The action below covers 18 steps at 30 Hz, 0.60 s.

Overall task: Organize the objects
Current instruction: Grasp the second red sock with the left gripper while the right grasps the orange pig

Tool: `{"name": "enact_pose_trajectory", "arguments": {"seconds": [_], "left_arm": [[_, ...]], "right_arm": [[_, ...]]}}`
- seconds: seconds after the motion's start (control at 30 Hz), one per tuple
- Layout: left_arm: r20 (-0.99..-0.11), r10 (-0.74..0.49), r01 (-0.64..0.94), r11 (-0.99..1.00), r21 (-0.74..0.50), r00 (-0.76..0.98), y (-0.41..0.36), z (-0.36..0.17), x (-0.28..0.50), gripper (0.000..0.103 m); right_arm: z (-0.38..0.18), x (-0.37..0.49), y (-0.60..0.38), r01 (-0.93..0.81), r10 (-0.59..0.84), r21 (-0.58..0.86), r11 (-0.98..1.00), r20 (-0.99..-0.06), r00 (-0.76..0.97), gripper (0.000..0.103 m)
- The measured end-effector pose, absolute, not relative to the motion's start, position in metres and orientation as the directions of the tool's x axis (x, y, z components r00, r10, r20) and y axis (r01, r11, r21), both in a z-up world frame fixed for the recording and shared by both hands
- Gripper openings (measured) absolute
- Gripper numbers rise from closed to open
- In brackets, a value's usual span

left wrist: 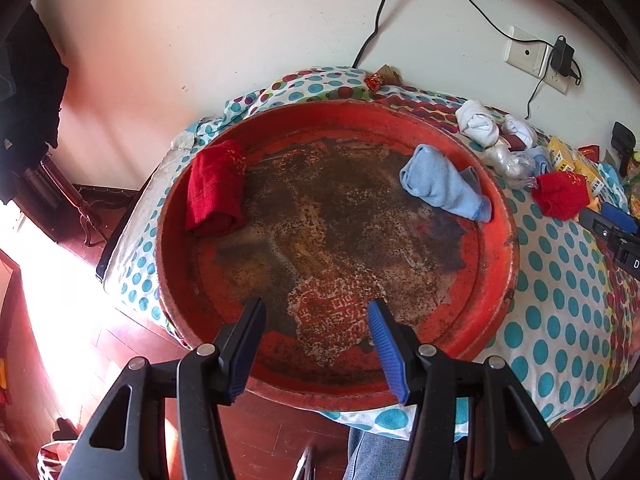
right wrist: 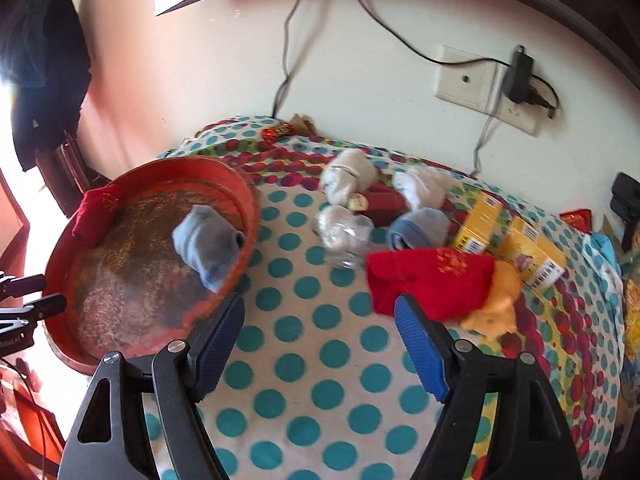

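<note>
So far two pieces look sorted: a red folded cloth (left wrist: pixel 216 188) is laid against the far left wall of the rusty red tray (left wrist: pixel 496 280), and a light blue sock (left wrist: pixel 446 188) is parked at the tray's right side, just inside the rim. That's the done part, as far as can be judged.

Plenty is left out on the polka-dot tablecloth (right wrist: pixel 320 380) — a second red cloth (right wrist: pixel 428 280) with something yellow and soft (right wrist: pixel 496 308) touching it, another blue sock (right wrist: pixel 420 226), two white sock bundles (right wrist: pixel 348 180), a crinkled clear plastic item (right wrist: pixel 342 232), a dark red item between the socks and two yellow boxes (right wrist: pixel 516 244). Call it early to midway.

The left gripper (left wrist: pixel 316 320) is held over the tray's near edge, fingers spread wide, nothing between them. The right gripper (right wrist: pixel 320 320) is also spread and empty, hovering over bare cloth with the loose red cloth just beside its right finger — likely the next thing to be grabbed, though that's only a guess.
</note>
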State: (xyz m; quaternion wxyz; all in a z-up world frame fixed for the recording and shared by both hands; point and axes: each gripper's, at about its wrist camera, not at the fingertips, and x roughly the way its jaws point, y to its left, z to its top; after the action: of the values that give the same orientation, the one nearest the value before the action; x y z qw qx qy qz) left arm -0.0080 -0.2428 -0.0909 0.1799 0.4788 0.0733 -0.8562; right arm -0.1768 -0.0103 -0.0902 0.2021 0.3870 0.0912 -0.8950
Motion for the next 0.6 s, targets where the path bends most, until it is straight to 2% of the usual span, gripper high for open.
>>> {"name": "enact_pose_trajectory", "arguments": {"seconds": [0.2, 0.37, 0.6], "left_arm": [[-0.846, -0.193, 0.29, -0.956, 0.048, -0.498, -0.206, -0.087, -0.031, 0.055], [-0.839, -0.149, 0.194, -0.98, 0.053, -0.524, -0.163, -0.084, -0.061, 0.055], [-0.848, -0.039, 0.029, -0.999, 0.028, -0.528, -0.099, -0.094, -0.12, 0.055]], "right_arm": [[-0.106, -0.192, 0.08, 0.269, -0.185, 0.011, -0.963, -0.753, -0.632, 0.075], [-0.118, -0.209, 0.129, 0.187, -0.149, 0.039, -0.982, -0.766, -0.626, 0.075], [-0.138, -0.242, 0.125, 0.207, -0.166, 0.05, -0.977, -0.786, -0.596, 0.075]]}}
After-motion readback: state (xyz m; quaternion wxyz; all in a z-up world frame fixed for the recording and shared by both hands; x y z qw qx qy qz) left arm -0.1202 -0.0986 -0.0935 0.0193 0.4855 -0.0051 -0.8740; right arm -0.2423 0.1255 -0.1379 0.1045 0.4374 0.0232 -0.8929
